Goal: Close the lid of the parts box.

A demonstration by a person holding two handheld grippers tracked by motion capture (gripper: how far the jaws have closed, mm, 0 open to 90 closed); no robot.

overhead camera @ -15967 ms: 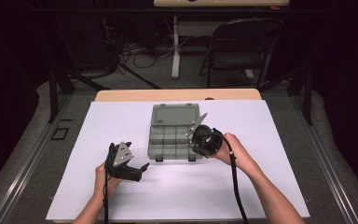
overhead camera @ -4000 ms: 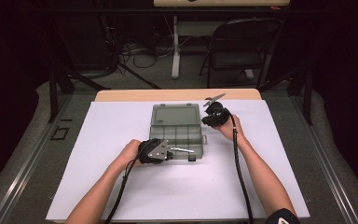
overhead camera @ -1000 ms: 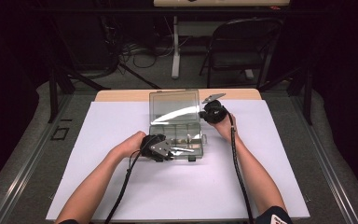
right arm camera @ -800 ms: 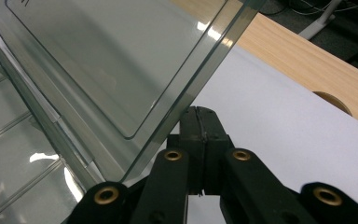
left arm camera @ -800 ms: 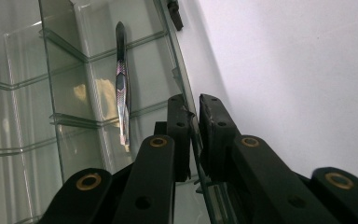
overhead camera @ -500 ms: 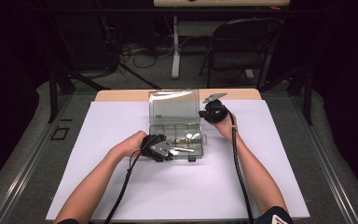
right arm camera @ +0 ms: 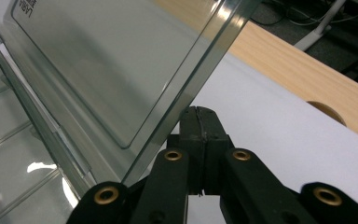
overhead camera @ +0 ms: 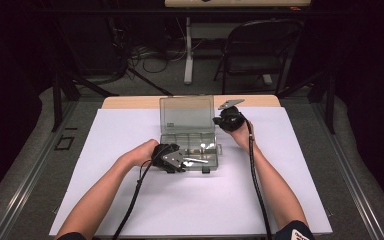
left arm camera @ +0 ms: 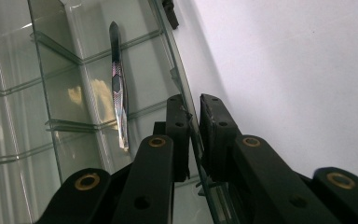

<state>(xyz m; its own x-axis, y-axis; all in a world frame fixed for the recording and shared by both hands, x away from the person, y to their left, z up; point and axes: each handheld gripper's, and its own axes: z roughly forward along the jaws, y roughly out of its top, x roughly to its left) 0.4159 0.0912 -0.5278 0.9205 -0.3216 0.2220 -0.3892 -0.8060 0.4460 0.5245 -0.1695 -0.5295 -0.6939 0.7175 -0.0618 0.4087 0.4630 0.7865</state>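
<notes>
The clear plastic compartment box [overhead camera: 188, 145] sits near the middle of the white sheet [overhead camera: 105, 200] that covers the table, its lid [overhead camera: 186, 114] raised upright at the far side. In the left gripper view, a pair of tweezers [left arm camera: 118, 88] with a patterned handle lies in one of the box's divided compartments, next to the front wall.

The left gripper [overhead camera: 180, 161] is at the box's near left corner; its jaws are pinched on the thin front wall of the box [left arm camera: 186, 112], one pad inside and one outside.

The right gripper [overhead camera: 220, 121] is just beside the right edge of the upright lid. In the right gripper view its jaws are pressed together with nothing between them, and the lid's edge [right arm camera: 177, 107] leans against their outer side.

Beyond the sheet a strip of wooden tabletop [overhead camera: 130, 102] shows, and behind it a folding chair [overhead camera: 260, 55] on the floor.
</notes>
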